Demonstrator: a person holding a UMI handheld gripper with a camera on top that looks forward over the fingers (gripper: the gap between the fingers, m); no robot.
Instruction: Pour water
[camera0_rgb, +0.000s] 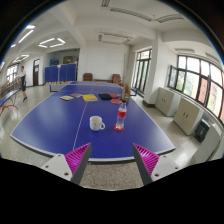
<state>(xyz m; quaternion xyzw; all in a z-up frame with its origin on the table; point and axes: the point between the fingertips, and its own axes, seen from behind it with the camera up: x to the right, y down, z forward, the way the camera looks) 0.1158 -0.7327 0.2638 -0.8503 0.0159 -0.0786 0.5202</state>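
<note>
A clear water bottle (121, 117) with a red label and red cap stands upright on the blue table-tennis table (60, 125), near its front edge. A white mug (96, 123) stands just left of the bottle, a little apart from it. My gripper (112, 158) is well short of the table, above the speckled floor, with both fingers spread wide. The pink pads (77, 157) show at either side with nothing between them. Bottle and mug stand beyond the fingers, slightly ahead of the gap.
Yellow, orange and dark flat items (89, 98) lie on the table's far half. Another blue table (62, 72) stands at the back left. Cabinets (186, 113) line the right wall under windows. Speckled floor (112, 172) lies between me and the table.
</note>
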